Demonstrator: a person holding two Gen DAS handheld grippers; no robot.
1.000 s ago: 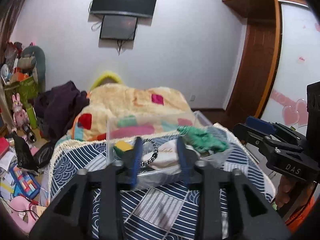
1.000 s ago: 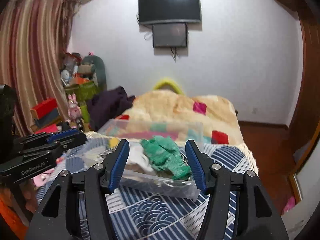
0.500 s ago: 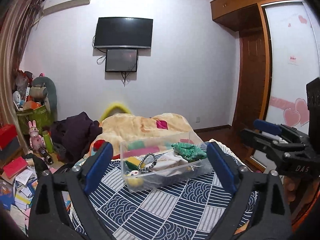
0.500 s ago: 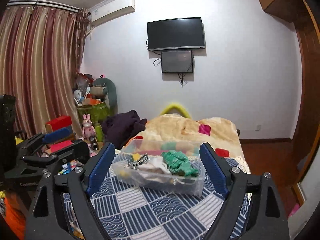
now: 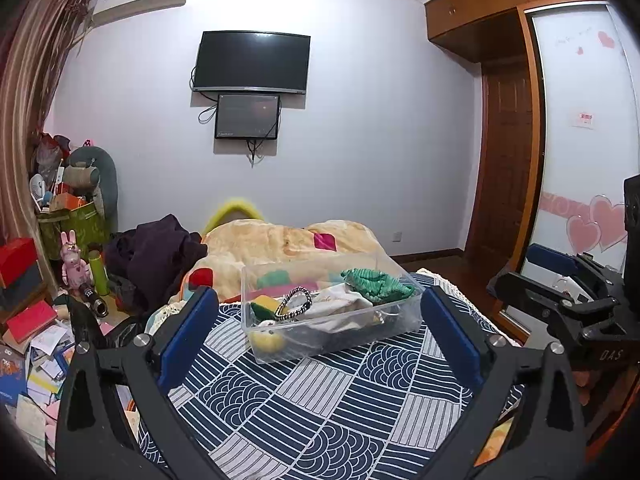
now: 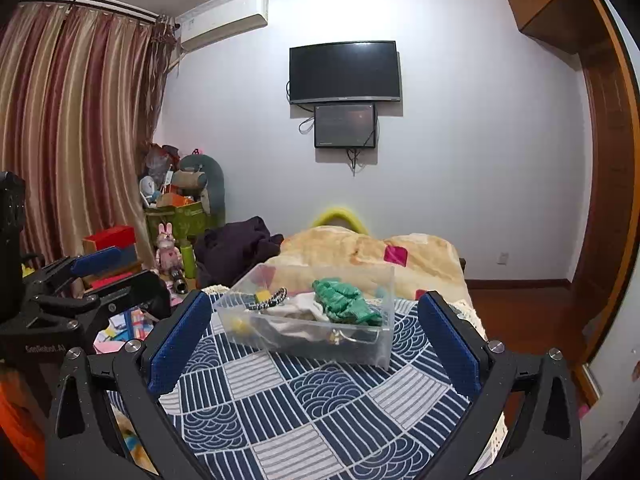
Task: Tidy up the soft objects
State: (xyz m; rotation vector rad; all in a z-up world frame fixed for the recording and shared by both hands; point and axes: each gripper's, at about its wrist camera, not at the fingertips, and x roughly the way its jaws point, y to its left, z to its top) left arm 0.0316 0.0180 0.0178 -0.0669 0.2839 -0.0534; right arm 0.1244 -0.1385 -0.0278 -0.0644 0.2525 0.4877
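Soft items are seen gathered in a clear plastic bin (image 5: 332,332) that is set on a navy patterned bedspread (image 5: 320,400). Inside the bin, a green knitted cloth (image 5: 376,282) is draped over the right end, a white cloth (image 5: 340,306) is laid at the middle, and a black-and-white beaded band (image 5: 294,300) is propped left of the white cloth. A yellow sponge (image 5: 262,304) and a pale round ball (image 5: 267,338) are found at the bin's left end. Behind the bin, a cream blanket (image 5: 280,240) is spread.

The left gripper (image 5: 320,332) is held back from the bin with its blue pads spread wide and nothing between them. The right gripper (image 6: 312,336) is likewise held wide apart and empty, short of the bin (image 6: 312,320), with the green cloth (image 6: 344,306) seen between its fingers.
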